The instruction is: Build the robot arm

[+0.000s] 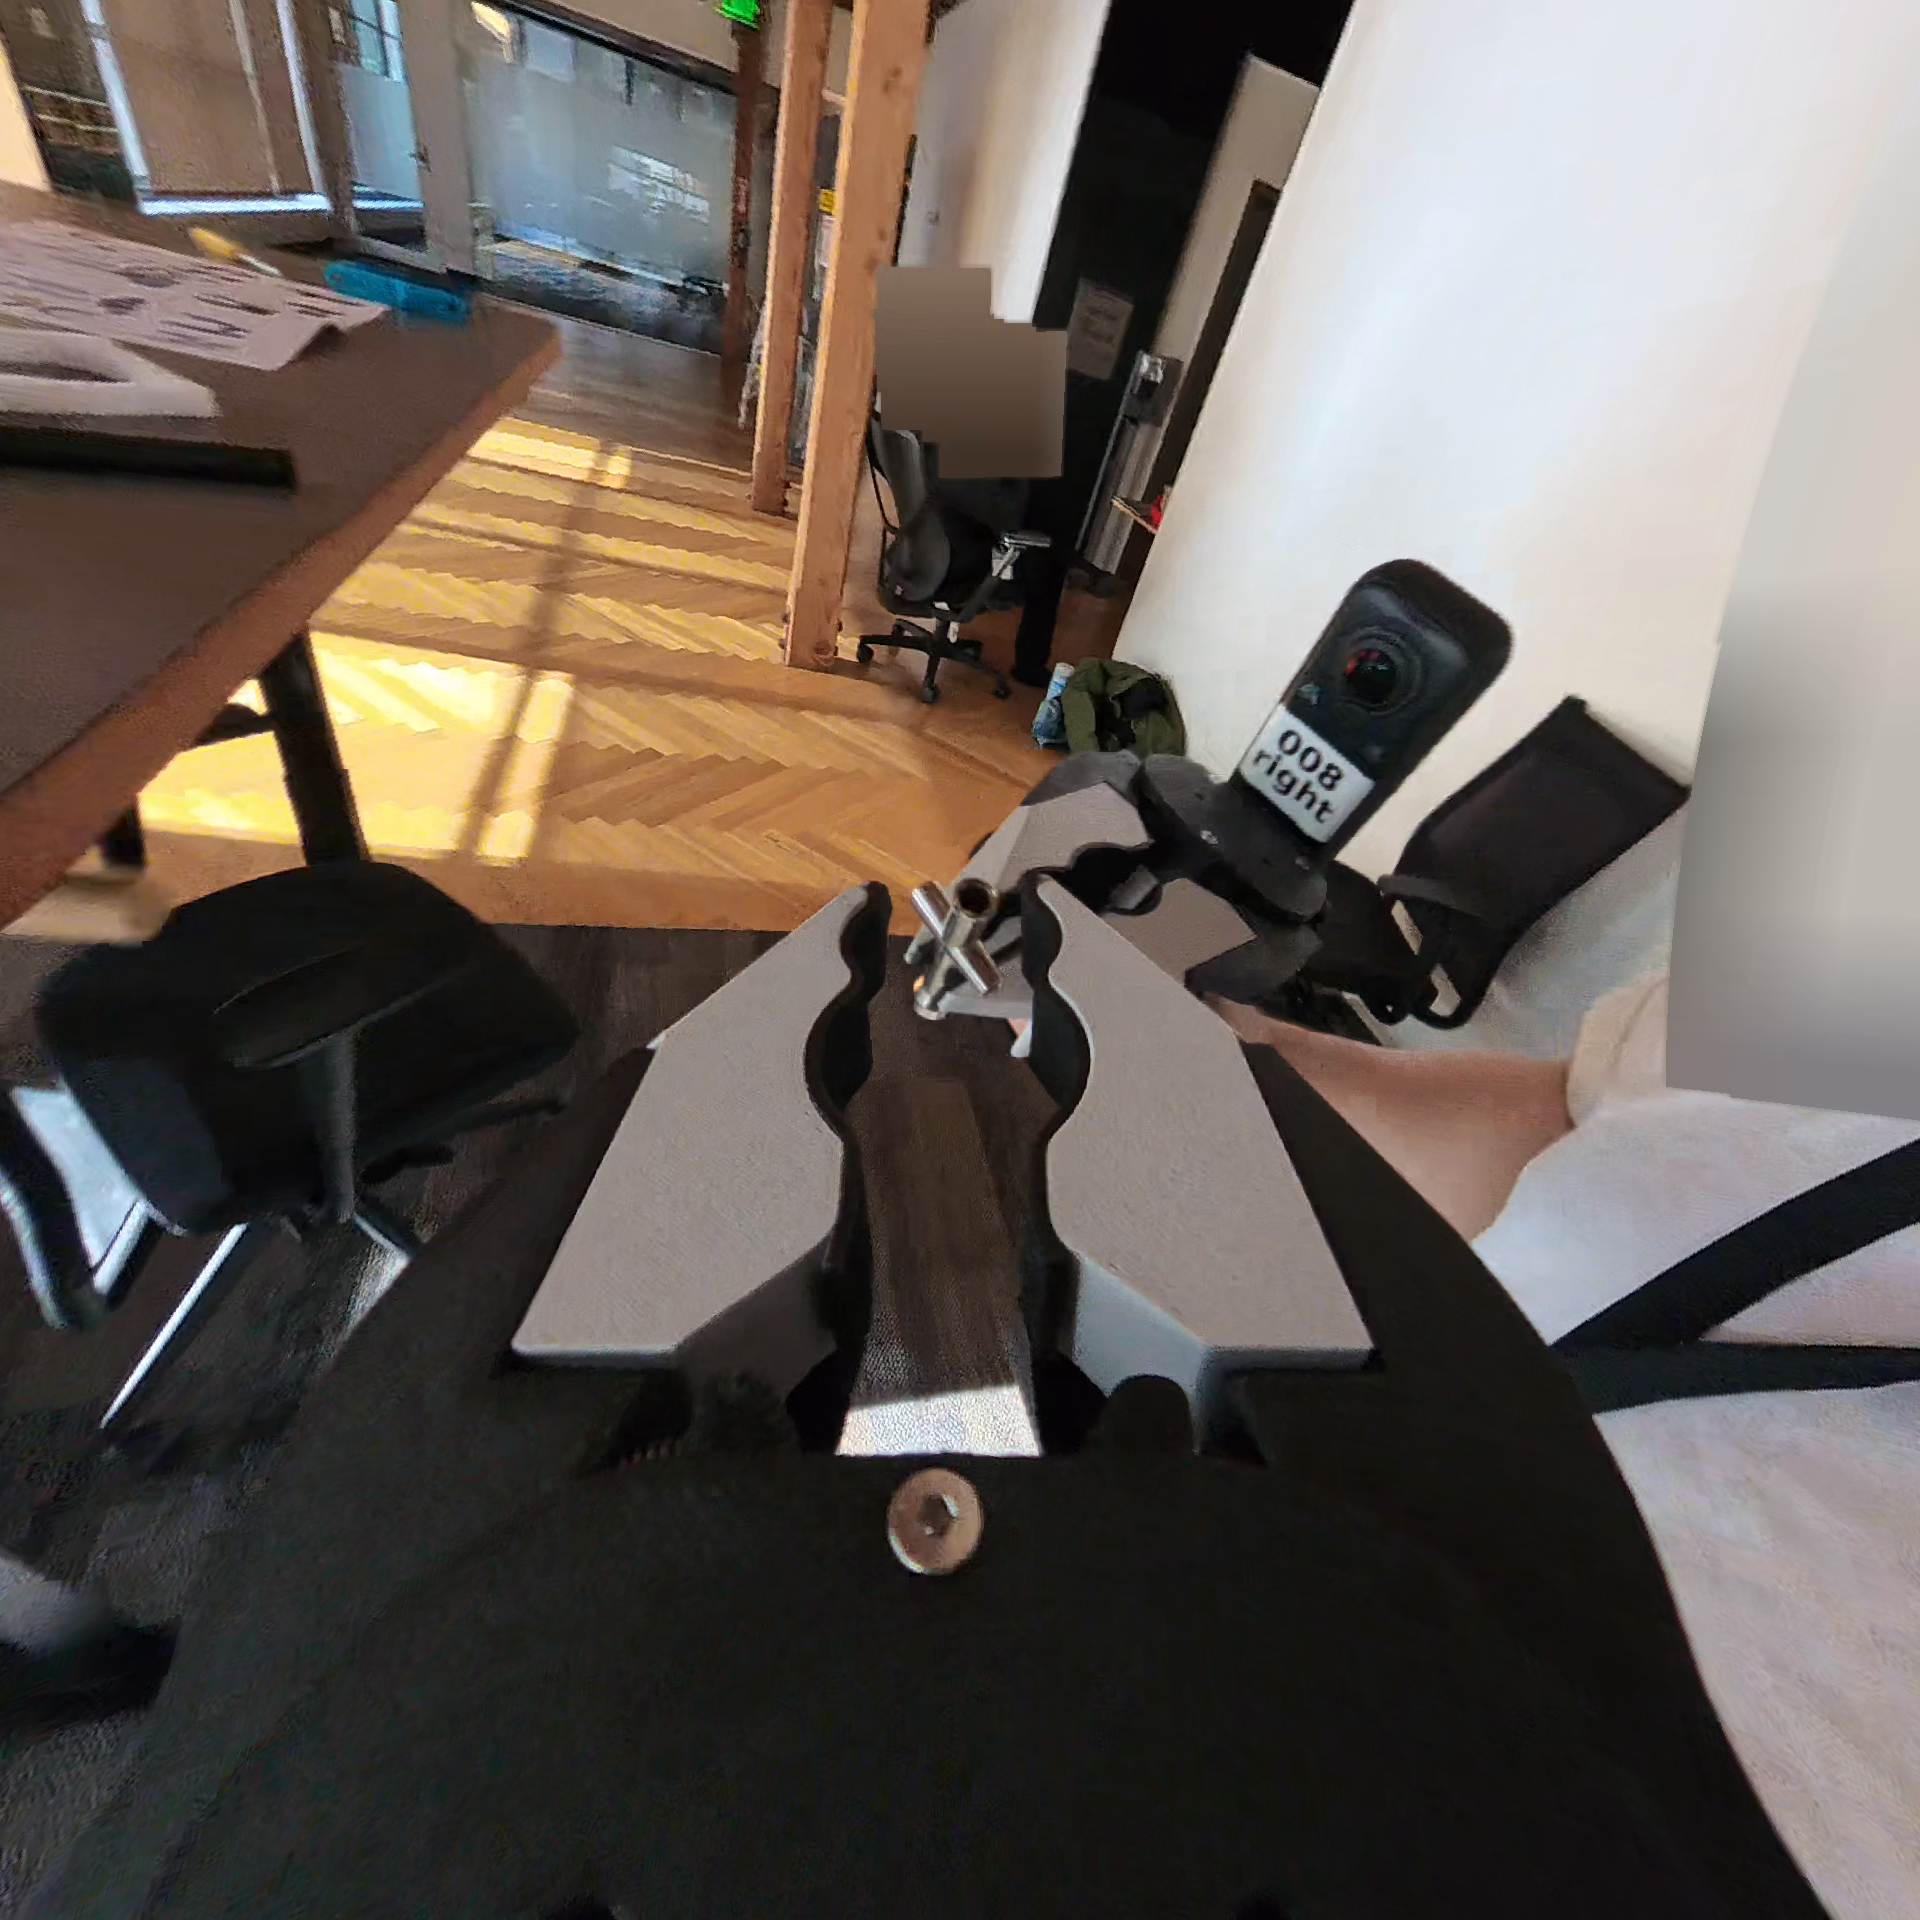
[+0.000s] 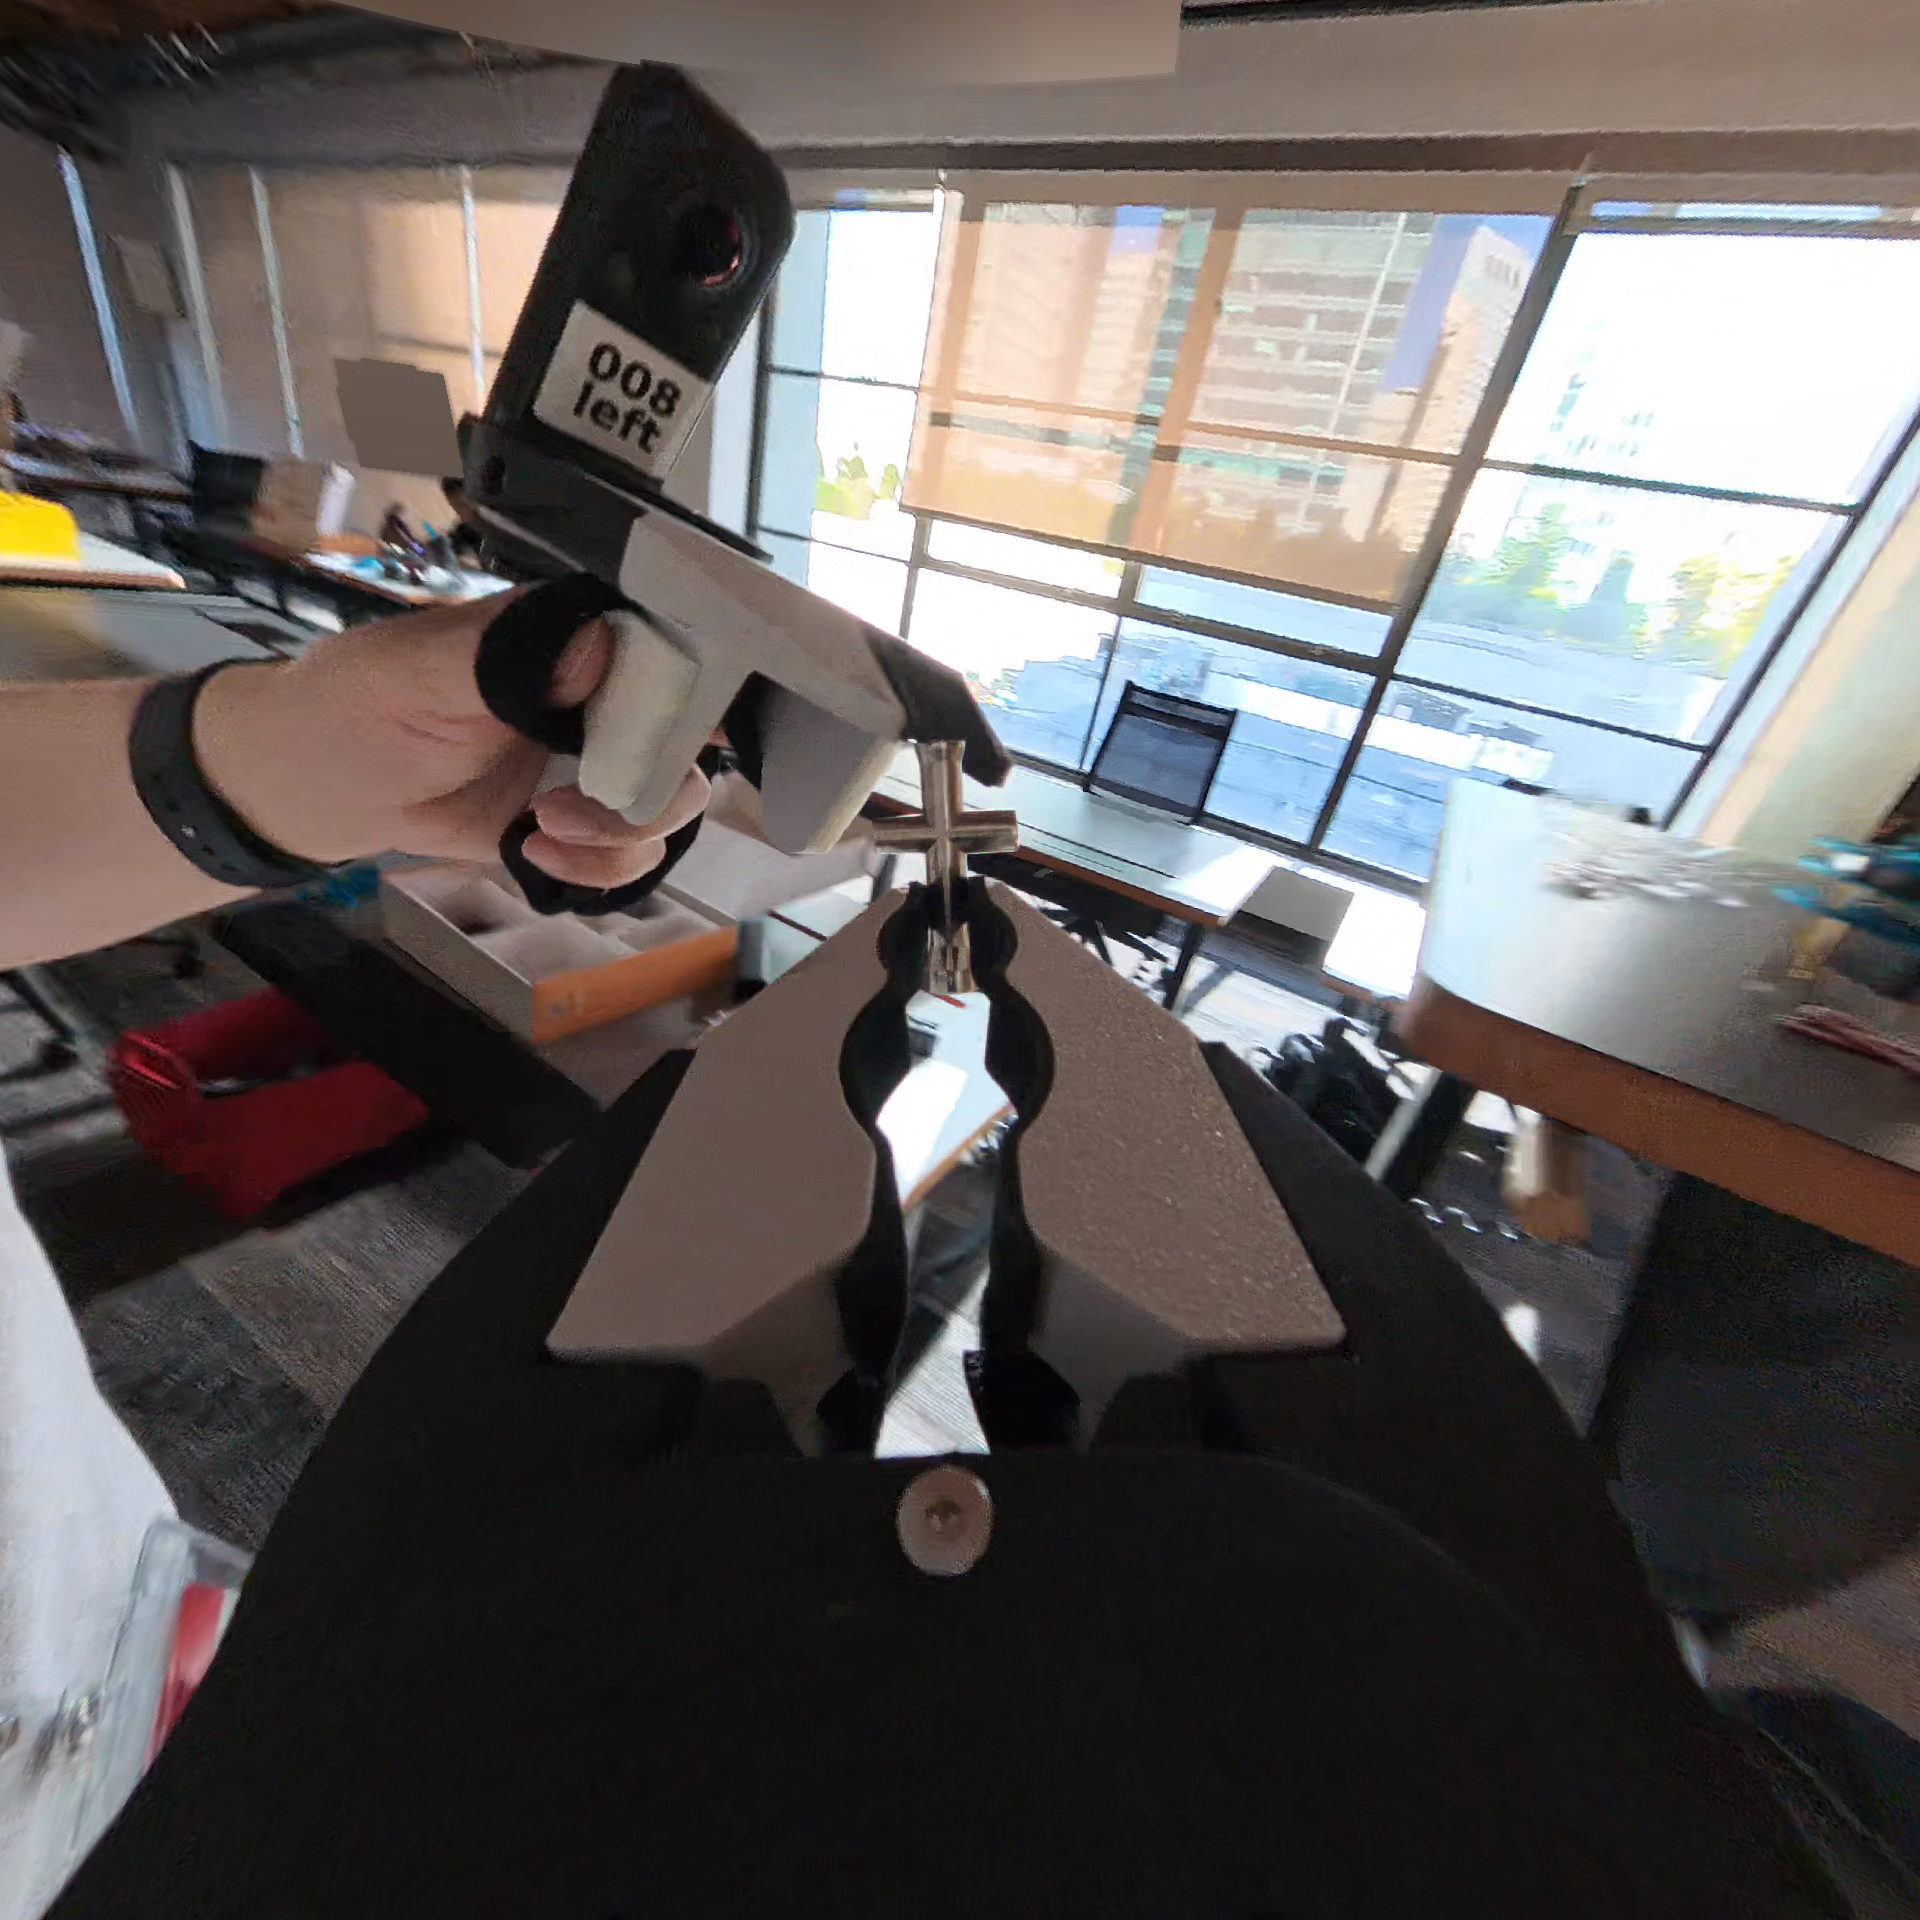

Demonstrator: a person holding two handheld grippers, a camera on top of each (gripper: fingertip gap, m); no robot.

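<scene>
A small metal cross-shaped key (image 2: 943, 831) is held in the air between both grippers. My right gripper (image 2: 945, 904) is shut on the key's lower arm, with the cross standing upright above its tips. My left gripper (image 1: 956, 914) is open, its two grey fingers about a finger's width apart, and the key (image 1: 951, 951) sits between their tips. In the right wrist view the left gripper (image 2: 914, 769) comes in from the left, held by a hand (image 2: 395, 748), its tips around the key's top arm. In the left wrist view the right gripper (image 1: 1008, 935) reaches in from the right.
A brown table (image 1: 208, 540) with papers stands at the left, with a black office chair (image 1: 312, 1029) below it. Wooden posts (image 1: 842, 364) and a white wall (image 1: 1507, 364) lie ahead. In the right wrist view, tables (image 2: 1662, 1049), a red box (image 2: 260, 1091) and a foam-lined tray (image 2: 582, 956) lie below.
</scene>
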